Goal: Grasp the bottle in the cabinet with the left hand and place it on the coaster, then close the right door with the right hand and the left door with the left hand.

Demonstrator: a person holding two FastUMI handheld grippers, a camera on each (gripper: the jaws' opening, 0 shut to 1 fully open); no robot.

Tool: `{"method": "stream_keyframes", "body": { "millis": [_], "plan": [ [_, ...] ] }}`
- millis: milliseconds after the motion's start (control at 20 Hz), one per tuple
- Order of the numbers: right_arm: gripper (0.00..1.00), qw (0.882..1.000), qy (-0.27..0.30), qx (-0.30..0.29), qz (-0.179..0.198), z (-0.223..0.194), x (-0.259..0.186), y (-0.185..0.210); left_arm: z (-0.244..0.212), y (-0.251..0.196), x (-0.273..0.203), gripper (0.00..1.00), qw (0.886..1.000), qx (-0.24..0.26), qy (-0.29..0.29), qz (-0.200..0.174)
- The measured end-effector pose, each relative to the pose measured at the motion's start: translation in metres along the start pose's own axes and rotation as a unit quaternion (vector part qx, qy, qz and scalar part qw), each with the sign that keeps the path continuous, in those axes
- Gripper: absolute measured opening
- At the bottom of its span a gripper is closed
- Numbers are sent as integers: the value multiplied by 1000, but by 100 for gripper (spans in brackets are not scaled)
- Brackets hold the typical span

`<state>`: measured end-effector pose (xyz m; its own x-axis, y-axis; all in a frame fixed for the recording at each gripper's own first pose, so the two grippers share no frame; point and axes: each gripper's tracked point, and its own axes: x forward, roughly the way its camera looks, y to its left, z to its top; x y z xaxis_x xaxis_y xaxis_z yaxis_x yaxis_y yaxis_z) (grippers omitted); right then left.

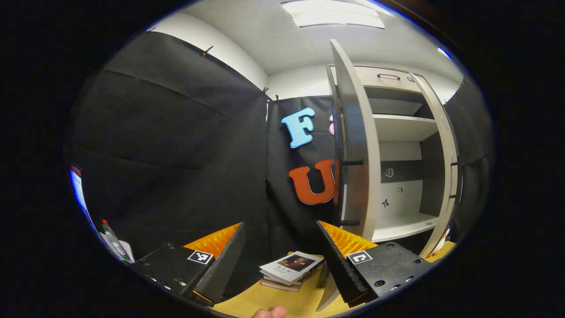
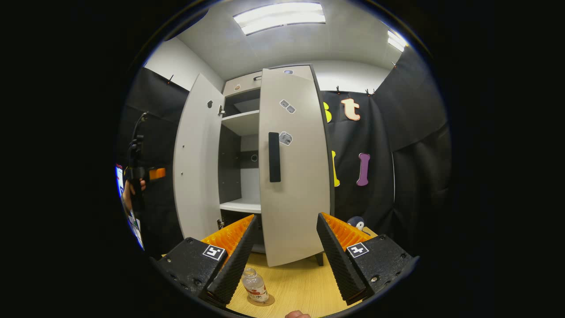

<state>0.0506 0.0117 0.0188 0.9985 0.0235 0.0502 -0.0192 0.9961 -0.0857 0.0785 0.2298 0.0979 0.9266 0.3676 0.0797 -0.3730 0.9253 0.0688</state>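
Note:
In the right gripper view a clear bottle (image 2: pixel 255 286) stands upright on a round coaster (image 2: pixel 261 301) on the wooden table (image 2: pixel 300 282), just right of my left finger. My right gripper (image 2: pixel 284 260) is open and holds nothing, facing the cabinet's right door (image 2: pixel 295 176), which is swung partway across the opening and has a black handle (image 2: pixel 274 157). The left door (image 2: pixel 196 159) stands wide open. My left gripper (image 1: pixel 282 265) is open and holds nothing, aimed left of the cabinet (image 1: pixel 401 176); the left door (image 1: pixel 357 150) shows edge-on. Farther off, a hand holds that gripper (image 2: pixel 137 172).
A stack of books (image 1: pixel 291 269) lies on the table (image 1: pixel 304 300) between my left gripper's fingers. The cabinet shelves (image 1: pixel 404 225) are bare. A small bottle-like item (image 1: pixel 112 240) stands at the far left. A dark rounded item (image 2: pixel 355 222) sits behind my right gripper's right finger.

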Motion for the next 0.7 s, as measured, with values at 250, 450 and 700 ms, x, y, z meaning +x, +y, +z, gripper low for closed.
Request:
{"method": "stream_keyframes", "body": {
  "millis": [250, 450, 700],
  "plan": [
    [82, 1000, -7, -1, -9, 8, -4, -10, -3, 0, 44, 95, 1000, -8, 12, 3],
    [83, 1000, -14, -7, -17, 14, -3, -16, -4, -3, 45, 93, 1000, -12, 12, 20],
    [82, 1000, -14, -1, -14, 12, -4, -14, -3, -36, 35, 93, 1000, -5, 11, -16]
  ]
}}
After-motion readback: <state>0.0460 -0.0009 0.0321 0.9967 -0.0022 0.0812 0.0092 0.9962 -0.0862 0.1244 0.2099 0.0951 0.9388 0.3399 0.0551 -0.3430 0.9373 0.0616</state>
